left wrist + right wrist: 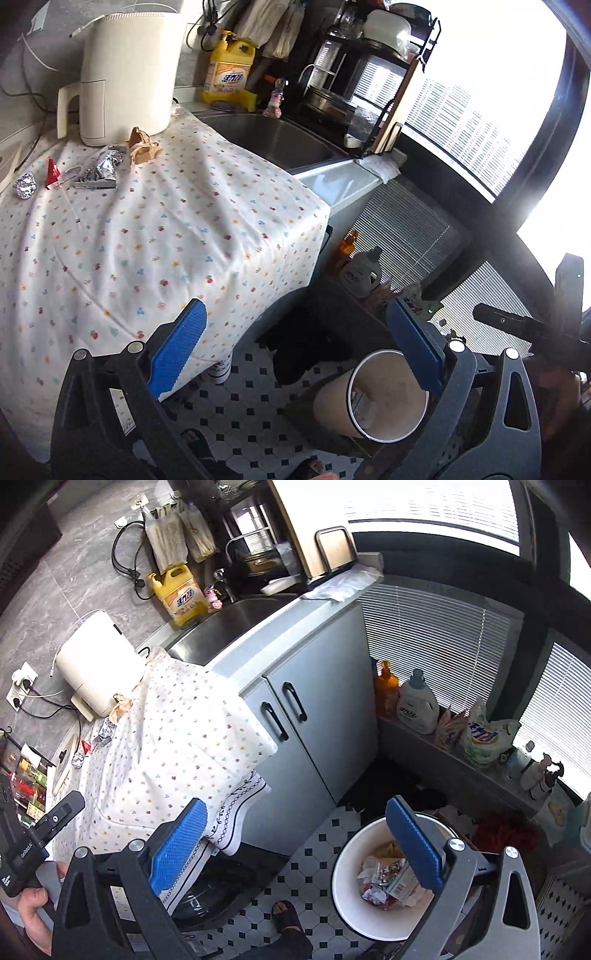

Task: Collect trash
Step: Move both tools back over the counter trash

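Note:
Trash lies at the far left of the flowered tablecloth [147, 240]: a foil ball [26, 186], a red wrapper [52, 173], a silver wrapper [99, 168] and crumpled brown paper [143, 146]. My left gripper [295, 306] is open and empty, hanging past the cloth's corner above the floor and the white-rimmed bin [332, 402]. My right gripper [295, 805] is also open and empty, its right finger over the bin [336, 878], which holds crumpled wrappers [384, 882]. In the right wrist view the brown paper [122, 703] and silver wrapper [105, 733] show far off.
A white appliance [125, 74] stands behind the trash, with a yellow detergent bottle [229, 74] and a steel sink [273, 136] to its right. A grey cabinet [314, 709] borders the tiled floor. Bottles [417, 701] line the window ledge. A sandalled foot [288, 915] is near the bin.

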Tool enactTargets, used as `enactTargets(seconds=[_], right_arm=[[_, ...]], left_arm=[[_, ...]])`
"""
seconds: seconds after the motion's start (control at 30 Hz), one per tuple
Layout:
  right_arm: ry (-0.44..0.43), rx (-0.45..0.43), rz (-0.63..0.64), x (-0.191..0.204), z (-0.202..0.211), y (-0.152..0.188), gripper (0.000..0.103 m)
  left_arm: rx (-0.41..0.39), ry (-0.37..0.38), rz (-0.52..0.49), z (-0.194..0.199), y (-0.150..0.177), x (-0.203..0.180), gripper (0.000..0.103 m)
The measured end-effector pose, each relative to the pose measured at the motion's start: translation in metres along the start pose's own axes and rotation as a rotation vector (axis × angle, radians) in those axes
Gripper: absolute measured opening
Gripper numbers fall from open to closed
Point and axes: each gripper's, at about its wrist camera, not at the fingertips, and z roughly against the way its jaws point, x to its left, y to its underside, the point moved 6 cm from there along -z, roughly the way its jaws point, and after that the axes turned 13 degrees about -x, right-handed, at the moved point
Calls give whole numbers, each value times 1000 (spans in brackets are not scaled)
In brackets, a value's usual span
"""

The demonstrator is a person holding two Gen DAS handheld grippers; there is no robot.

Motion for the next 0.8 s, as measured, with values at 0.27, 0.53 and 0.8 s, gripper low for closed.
enactTargets(seconds=[0.27, 0.53, 0.8], right_arm=[[-57, 15, 52, 86, -31, -3, 91], [-95, 4, 85, 172, -67, -3, 88], [-96, -2, 104, 243, -100, -8, 79]], left_arm=[[-70, -71, 33, 20, -37, 90, 97], [-115, -114, 42, 31, -63, 175, 97], [-117, -154, 44, 25, -91, 253, 97]])
